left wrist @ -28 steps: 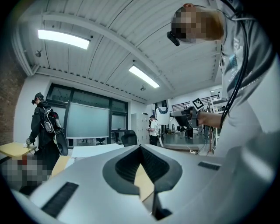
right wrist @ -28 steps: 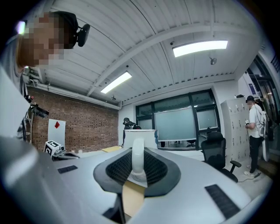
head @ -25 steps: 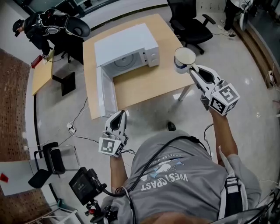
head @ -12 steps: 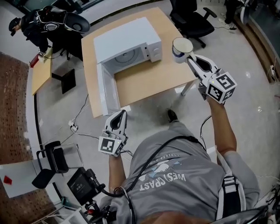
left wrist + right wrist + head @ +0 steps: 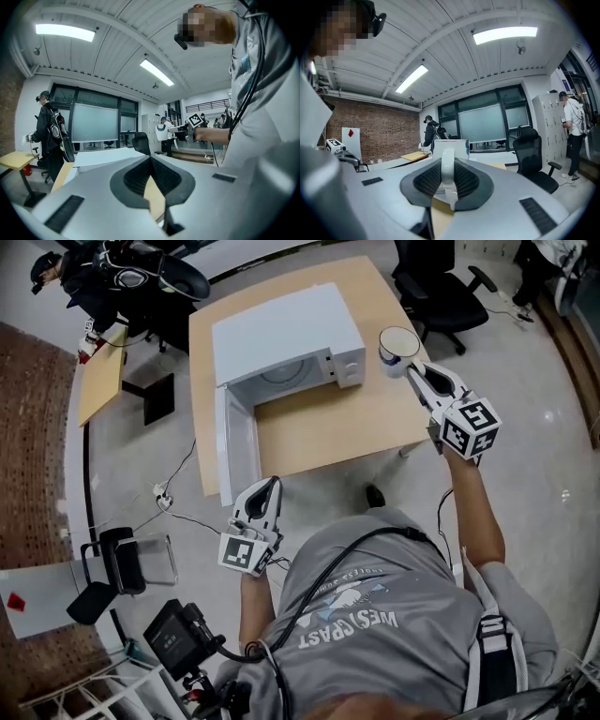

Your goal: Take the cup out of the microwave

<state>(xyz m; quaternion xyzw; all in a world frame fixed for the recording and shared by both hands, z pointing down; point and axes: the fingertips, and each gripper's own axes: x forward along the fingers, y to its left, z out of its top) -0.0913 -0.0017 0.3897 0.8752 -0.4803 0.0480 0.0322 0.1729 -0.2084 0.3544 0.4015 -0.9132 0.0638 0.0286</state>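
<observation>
A white cup [image 5: 397,347] with a dark band hangs over the right edge of the wooden table [image 5: 328,423], just right of the white microwave [image 5: 281,329]. My right gripper [image 5: 419,374] is shut on its handle. In the right gripper view the handle [image 5: 447,176] stands upright between the jaws, with the cup's body [image 5: 451,146] beyond them. The microwave's door [image 5: 239,442] is swung open toward me and its cavity looks empty. My left gripper [image 5: 266,491] is shut and holds nothing, just off the table's front edge near the door; in its own view the jaws [image 5: 150,159] meet at the tips.
A black office chair [image 5: 441,292] stands behind the table's right corner. A person in black [image 5: 122,277] stands at the far left beside a small wooden desk [image 5: 103,381]. Cables [image 5: 173,512] trail over the floor left of me.
My right gripper has carried the cup down and in toward the table's right edge, next to the microwave. The left gripper has come closer to the table's front edge.
</observation>
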